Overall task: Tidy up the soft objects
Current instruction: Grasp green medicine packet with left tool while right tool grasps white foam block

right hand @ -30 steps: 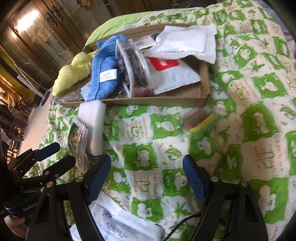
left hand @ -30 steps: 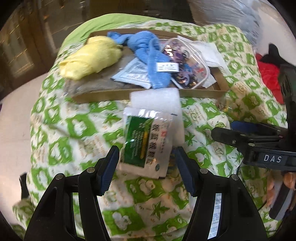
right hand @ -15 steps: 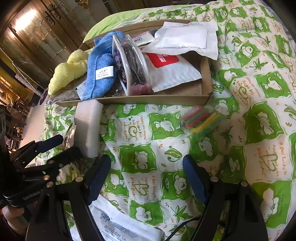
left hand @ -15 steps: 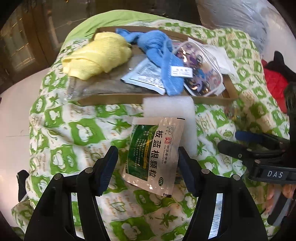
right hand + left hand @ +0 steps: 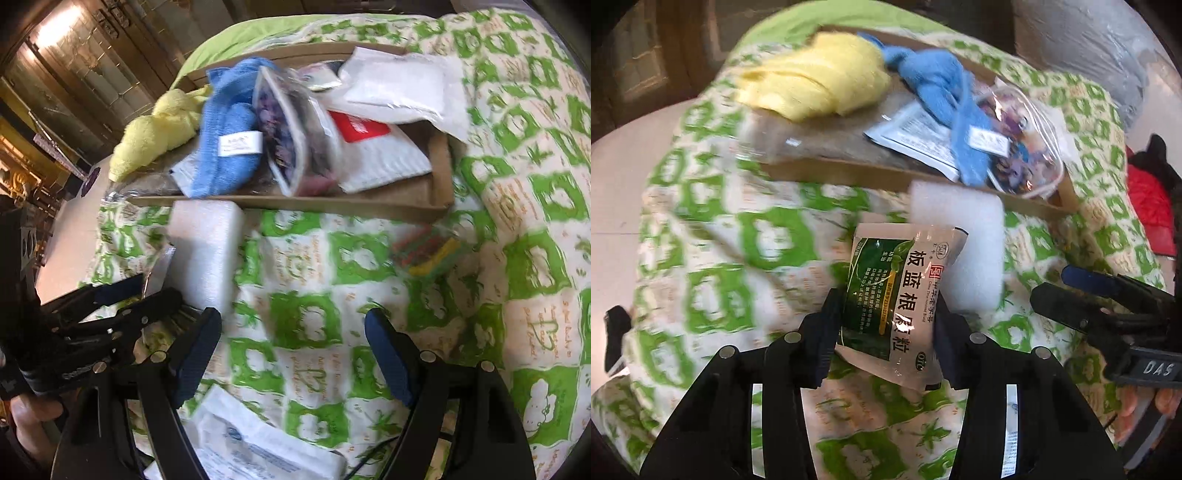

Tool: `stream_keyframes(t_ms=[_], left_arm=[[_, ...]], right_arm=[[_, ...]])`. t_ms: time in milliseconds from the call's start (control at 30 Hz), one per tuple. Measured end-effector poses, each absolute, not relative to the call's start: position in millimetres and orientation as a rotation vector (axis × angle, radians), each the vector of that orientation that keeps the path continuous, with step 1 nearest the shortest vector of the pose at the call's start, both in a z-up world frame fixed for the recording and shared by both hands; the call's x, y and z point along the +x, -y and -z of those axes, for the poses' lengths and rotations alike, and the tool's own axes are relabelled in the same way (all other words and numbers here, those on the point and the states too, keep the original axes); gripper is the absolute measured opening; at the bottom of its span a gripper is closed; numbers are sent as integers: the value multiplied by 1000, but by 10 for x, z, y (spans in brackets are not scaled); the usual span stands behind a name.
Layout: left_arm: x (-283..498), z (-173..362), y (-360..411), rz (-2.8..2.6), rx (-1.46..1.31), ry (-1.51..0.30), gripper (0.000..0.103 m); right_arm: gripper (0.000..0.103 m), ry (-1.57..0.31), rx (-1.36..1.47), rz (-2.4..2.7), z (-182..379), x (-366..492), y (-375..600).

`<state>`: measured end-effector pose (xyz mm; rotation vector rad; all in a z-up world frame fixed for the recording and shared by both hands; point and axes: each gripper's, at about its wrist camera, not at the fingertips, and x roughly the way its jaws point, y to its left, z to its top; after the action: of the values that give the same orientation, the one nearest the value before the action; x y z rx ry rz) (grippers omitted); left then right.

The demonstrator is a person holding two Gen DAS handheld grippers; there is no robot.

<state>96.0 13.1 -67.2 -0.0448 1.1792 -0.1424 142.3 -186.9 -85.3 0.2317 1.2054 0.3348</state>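
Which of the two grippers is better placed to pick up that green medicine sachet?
Left. The left hand-held gripper already straddles the green sachet, its jaws closing on it. The right hand-held gripper hangs open over bare quilt.

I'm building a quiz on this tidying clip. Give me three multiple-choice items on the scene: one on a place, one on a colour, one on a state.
1. Where does the white foam block lie?
A. inside the tray
B. on the quilt just outside the tray
C. on the floor

2. What colour is the crumpled towel at the far left end of the shallow cardboard tray?
A. yellow
B. red
C. black

3. What is between the left gripper's jaws?
A. nothing
B. a blue cloth
C. the green-and-white sachet

Key: 1 B, the block rests on the green-patterned quilt against the tray's near wall. 2 A, it is plainly yellow. 3 C, the closing jaws flank the sachet.
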Motion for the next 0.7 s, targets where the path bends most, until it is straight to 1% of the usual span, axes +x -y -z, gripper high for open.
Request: stream_keyframes(t_ms=[100,300,600,667,700], left_arm=[[907,598,-292,56,-39,-1157,45],[900,598,-565,-6,-151,-1173,45],[943,686,-447,-1,-112,-1188,46],[944,688,-457,5,-123,-1185,46],[941,685,-455,8,-127,-1183,46]], right_arm=[[80,-1224,248,-364,792,1514,1699],[80,-1264,254,-370,806,1751,1284],[80,-1310,247,-253,1074,2019,852],[79,-1301,231,-244,1127,2002,859],[74,-1293,219,-255,1145,1982,874]])
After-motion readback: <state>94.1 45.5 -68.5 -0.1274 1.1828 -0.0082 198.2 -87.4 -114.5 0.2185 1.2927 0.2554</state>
